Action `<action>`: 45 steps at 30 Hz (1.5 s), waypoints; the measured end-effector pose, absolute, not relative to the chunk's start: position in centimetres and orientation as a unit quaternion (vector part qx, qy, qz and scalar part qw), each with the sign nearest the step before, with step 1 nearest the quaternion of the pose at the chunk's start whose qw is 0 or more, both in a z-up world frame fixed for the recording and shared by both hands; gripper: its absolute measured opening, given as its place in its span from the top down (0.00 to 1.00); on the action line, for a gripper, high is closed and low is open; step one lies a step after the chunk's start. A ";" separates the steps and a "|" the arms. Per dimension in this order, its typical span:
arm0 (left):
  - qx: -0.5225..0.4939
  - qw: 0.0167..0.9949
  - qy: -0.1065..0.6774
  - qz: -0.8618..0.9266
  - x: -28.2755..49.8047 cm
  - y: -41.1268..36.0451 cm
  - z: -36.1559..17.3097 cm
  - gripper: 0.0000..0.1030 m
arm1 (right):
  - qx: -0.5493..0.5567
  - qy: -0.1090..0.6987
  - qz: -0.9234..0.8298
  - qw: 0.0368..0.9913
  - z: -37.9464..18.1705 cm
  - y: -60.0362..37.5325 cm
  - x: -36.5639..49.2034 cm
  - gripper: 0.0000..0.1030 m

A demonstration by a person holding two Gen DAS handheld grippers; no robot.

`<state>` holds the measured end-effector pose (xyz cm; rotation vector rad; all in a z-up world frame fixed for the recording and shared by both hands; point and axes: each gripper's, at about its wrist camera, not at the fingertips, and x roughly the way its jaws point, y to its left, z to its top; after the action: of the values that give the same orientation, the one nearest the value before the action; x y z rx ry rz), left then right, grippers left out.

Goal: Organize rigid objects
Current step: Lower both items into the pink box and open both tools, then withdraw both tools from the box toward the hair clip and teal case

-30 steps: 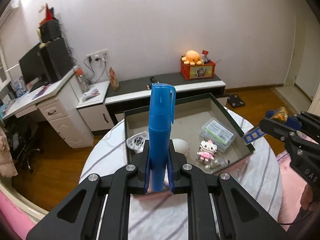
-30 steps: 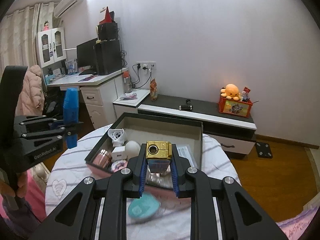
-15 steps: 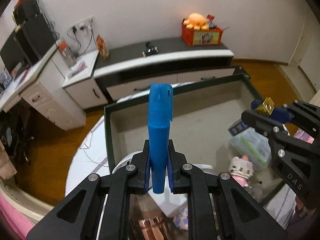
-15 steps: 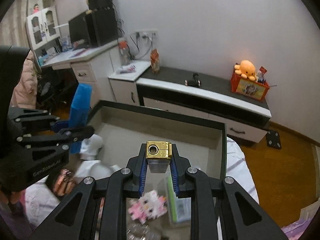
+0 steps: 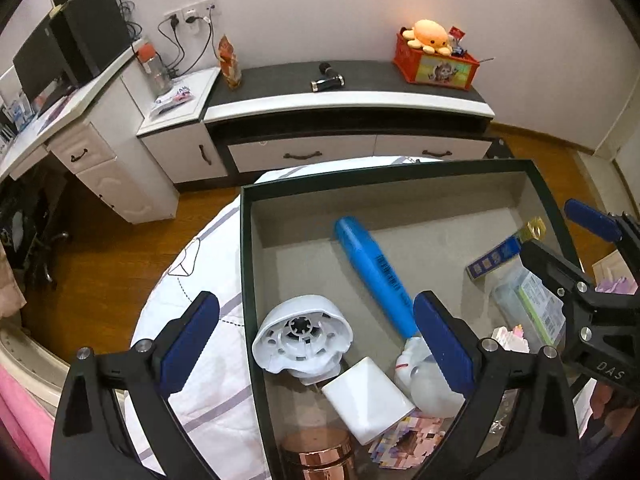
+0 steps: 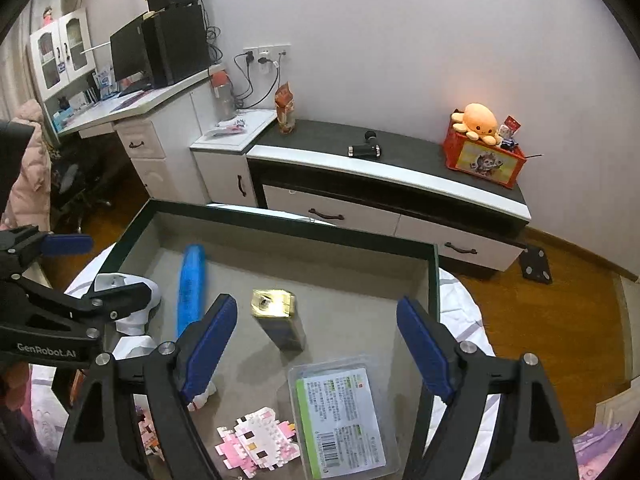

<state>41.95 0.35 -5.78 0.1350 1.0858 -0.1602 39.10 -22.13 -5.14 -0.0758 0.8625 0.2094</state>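
Blue marker (image 5: 372, 276) lies in the tray (image 5: 246, 280) on a striped tablecloth (image 5: 208, 280), both tools spread wide, gripping nothing.

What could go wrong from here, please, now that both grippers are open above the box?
1. The gold-capped box seems to stand on end on the box floor; a brush from the right gripper might topple it.
2. The blue marker looks blurred, perhaps rolling, and may knock the white cap.
3. The left gripper hangs low over the clutter, so lowering it risks a bump.
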 end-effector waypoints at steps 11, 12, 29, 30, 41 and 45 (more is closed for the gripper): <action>0.066 0.848 0.522 -0.068 41.8 0.5 -5.8 0.04 | -0.034 0.416 0.110 0.902 -4.6 -22.1 38.9 0.19; 0.065 0.848 0.522 -0.067 41.7 0.5 -5.7 0.04 | -0.033 0.415 0.111 0.902 -4.3 -22.1 38.7 0.19; 0.059 0.900 0.427 -0.070 28.8 1.4 3.3 0.01 | -0.034 0.327 0.092 0.940 4.7 -23.5 26.2 0.19; 0.058 0.903 0.421 -0.068 27.9 1.6 3.6 0.00 | -0.035 0.322 0.092 0.942 5.0 -23.5 25.2 0.19; 0.056 0.922 0.380 -0.052 16.4 3.4 3.6 0.00 | -0.040 0.279 0.087 0.956 5.8 -23.1 12.1 0.19; 0.050 0.926 0.370 -0.057 12.8 3.8 3.0 0.00 | -0.034 0.265 0.081 0.960 5.5 -23.2 8.5 0.19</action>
<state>12.76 3.81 3.05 0.1032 0.7588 -0.1165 8.49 -23.16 5.53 -0.0691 0.5382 0.1639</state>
